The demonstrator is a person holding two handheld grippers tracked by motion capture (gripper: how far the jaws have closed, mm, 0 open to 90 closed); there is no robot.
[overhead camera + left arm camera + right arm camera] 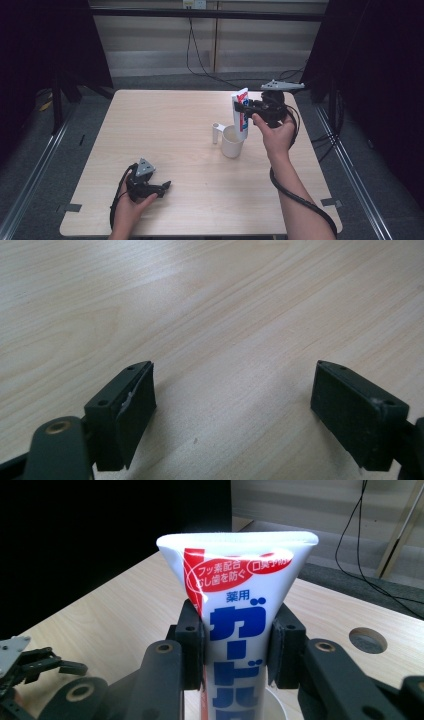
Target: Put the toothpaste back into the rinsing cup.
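Right gripper [235, 650], jaws clamped on an upright toothpaste tube [239, 595], long axis vertical; white mug [232, 141] directly below the tube's lower end. Left gripper [150, 187], jaws apart, rests well away, toward the near table [165, 125] edge.

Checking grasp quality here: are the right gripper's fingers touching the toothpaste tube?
Touching. The right gripper view shows the right gripper with both fingers pressed flat against the sides of the toothpaste tube, no gap either side.

Right gripper [243, 106] holds toothpaste tube [241, 118] upright in white cup [232, 142].
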